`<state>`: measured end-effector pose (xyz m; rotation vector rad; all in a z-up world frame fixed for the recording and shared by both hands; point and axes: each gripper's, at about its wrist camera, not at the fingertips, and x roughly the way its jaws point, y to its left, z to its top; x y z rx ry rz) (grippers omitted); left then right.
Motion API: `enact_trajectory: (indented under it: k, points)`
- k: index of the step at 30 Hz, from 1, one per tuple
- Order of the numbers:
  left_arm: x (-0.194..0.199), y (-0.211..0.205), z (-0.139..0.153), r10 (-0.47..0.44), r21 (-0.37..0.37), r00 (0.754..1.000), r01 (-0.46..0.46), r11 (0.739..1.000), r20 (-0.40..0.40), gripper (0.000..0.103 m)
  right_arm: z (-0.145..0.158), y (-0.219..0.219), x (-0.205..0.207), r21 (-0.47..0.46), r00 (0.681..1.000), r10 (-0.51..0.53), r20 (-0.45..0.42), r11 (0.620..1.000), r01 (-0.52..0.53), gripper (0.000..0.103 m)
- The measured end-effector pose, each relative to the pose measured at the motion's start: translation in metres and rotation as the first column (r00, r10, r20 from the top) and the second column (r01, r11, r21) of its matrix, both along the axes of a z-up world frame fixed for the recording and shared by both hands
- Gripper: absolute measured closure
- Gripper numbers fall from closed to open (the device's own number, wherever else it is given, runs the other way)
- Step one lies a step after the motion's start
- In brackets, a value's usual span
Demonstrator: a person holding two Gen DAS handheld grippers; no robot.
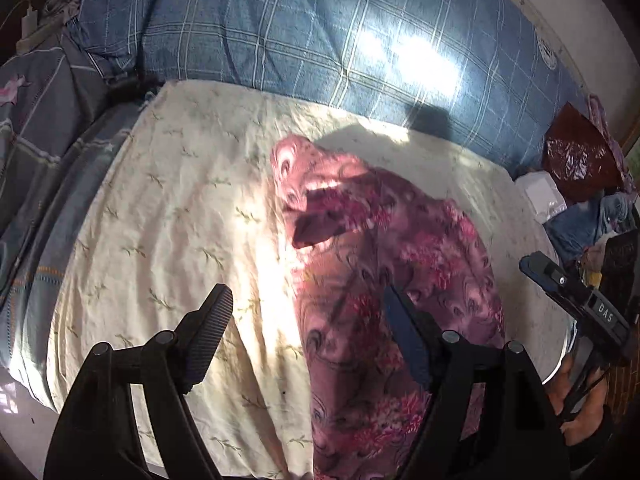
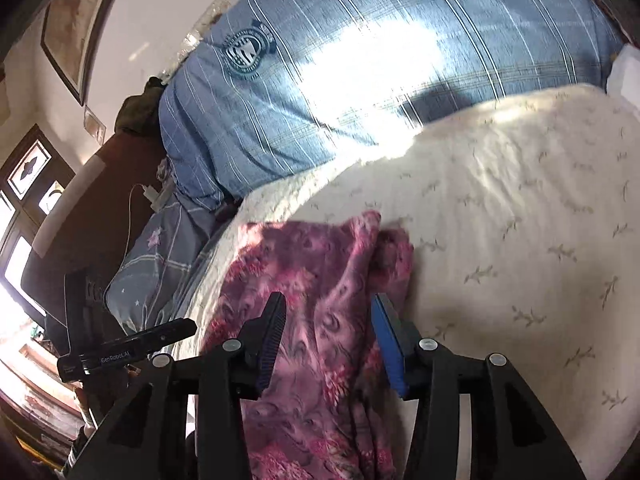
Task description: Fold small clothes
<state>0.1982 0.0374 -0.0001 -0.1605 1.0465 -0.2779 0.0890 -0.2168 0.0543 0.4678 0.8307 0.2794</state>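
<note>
Sunlit bed w/ a cream leaf-print sheet [image 1: 168,208] spread flat, blue plaid quilt [image 1: 280,40] bunched along the sheet's far edge. Pink-purple floral garment [image 1: 384,264] lies on the sheet, toward its right side in the left wrist view, long and rumpled, far end curled over w/ a darker flap showing

Left gripper [image 1: 308,312] has jaws apart: one finger over bare sheet, the other over the garment's near-left edge, nothing pinched. Right gripper [image 2: 328,320] also apart, jaws straddling the garment, cloth betw. them but pads not pressing

Step looks like setting up the next fold, both grippers free. To do it well: smooth the curled far end first, so no lump gets folded in. Pinch only the top layer at two matching corners, not the sheet under it. Lift both sides evenly, carry over, line up edges before letting go. Thin cloth prob. slips, so grip close to the hem
</note>
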Motion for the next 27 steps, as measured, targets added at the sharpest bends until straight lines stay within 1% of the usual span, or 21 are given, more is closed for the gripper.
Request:
enact_trajectory:
  k: [2, 5, 7, 8, 9, 10, 11, 12, 13, 15, 16, 17, 19, 20, 22, 24, 26, 27]
  points:
    - [0.011, 0.003, 0.002, 0.01, -0.026, 1.0, -0.01, 1.0, -0.007, 0.025, 0.002, 0.007, 0.005, -0.026, 1.0, 0.02, 0.02, 0.999, -0.02, 0.056]
    - [0.024, -0.01, -0.006, -0.014, -0.05, 0.999, 0.012, 0.999, -0.034, 0.025, -0.006, 0.019, 0.012, -0.047, 0.998, 0.065, 0.026, 0.997, -0.063, 0.057]
    - [0.029, -0.026, -0.018, -0.035, -0.03, 0.998, 0.034, 0.999, -0.054, 0.025, -0.017, 0.027, 0.017, -0.073, 0.996, 0.086, 0.019, 0.994, -0.085, 0.057]
    - [0.033, -0.036, -0.027, -0.049, -0.016, 0.996, 0.048, 0.999, -0.071, 0.025, -0.024, 0.031, 0.021, -0.09, 0.996, 0.091, 0.005, 0.992, -0.091, 0.059]
    - [0.039, -0.045, -0.038, -0.058, 0.009, 0.994, 0.06, 0.998, -0.092, 0.025, -0.034, 0.035, 0.027, -0.122, 0.996, 0.091, -0.02, 0.988, -0.093, 0.062]
    - [0.046, -0.052, -0.052, -0.056, 0.048, 0.991, 0.062, 0.997, -0.118, 0.025, -0.048, 0.039, 0.033, -0.178, 0.995, 0.085, -0.06, 0.979, -0.095, 0.062]
    - [0.053, -0.057, -0.067, -0.049, 0.074, 0.988, 0.061, 0.995, -0.148, 0.021, -0.061, 0.04, 0.039, -0.216, 0.992, 0.084, -0.096, 0.971, -0.103, 0.062]
    - [0.059, -0.056, -0.078, -0.041, 0.057, 0.985, 0.051, 0.997, -0.169, 0.013, -0.064, 0.039, 0.039, -0.214, 0.994, 0.085, -0.068, 0.972, -0.098, 0.062]
    - [0.06, -0.053, -0.077, -0.02, 0.03, 0.988, 0.025, 0.999, -0.154, 0.013, -0.061, 0.039, 0.04, -0.226, 0.994, 0.089, -0.067, 0.969, -0.102, 0.062]
    - [0.062, -0.049, -0.068, -0.021, 0.022, 0.987, 0.025, 0.999, -0.162, 0.013, -0.05, 0.038, 0.039, -0.234, 0.992, 0.102, -0.077, 0.965, -0.117, 0.062]
    - [0.061, -0.045, -0.062, -0.023, 0.032, 0.988, 0.028, 0.999, -0.154, 0.013, -0.042, 0.033, 0.034, -0.222, 0.992, 0.105, -0.063, 0.968, -0.116, 0.062]
    - [0.056, -0.042, -0.054, -0.027, 0.042, 0.991, 0.033, 0.999, -0.129, 0.013, -0.034, 0.027, 0.028, -0.201, 0.992, 0.114, -0.047, 0.972, -0.122, 0.059]
    - [0.038, -0.035, -0.037, -0.064, 0.053, 0.996, 0.067, 0.996, -0.068, 0.013, -0.021, 0.017, 0.01, -0.151, 0.988, 0.155, -0.014, 0.976, -0.156, 0.059]
    - [0.028, -0.033, -0.031, -0.085, 0.06, 0.996, 0.087, 0.994, -0.041, 0.013, -0.017, 0.014, -0.001, -0.141, 0.984, 0.179, -0.001, 0.974, -0.177, 0.059]
    - [0.008, -0.034, -0.028, -0.108, 0.099, 0.994, 0.109, 0.989, -0.011, 0.013, -0.017, 0.018, -0.017, -0.162, 0.978, 0.208, -0.003, 0.965, -0.205, 0.058]
    - [-0.007, -0.039, -0.038, -0.128, 0.127, 0.992, 0.128, 0.984, -0.014, 0.013, -0.03, 0.026, -0.026, -0.211, 0.977, 0.211, -0.036, 0.954, -0.213, 0.058]
    - [-0.01, -0.046, -0.059, -0.128, 0.154, 0.99, 0.137, 0.979, -0.067, 0.012, -0.052, 0.032, -0.029, -0.245, 0.977, 0.19, -0.098, 0.947, -0.209, 0.057]
    - [-0.01, -0.046, -0.07, -0.114, 0.146, 0.99, 0.126, 0.981, -0.088, 0.009, -0.061, 0.033, -0.029, -0.246, 0.981, 0.169, -0.099, 0.951, -0.189, 0.055]
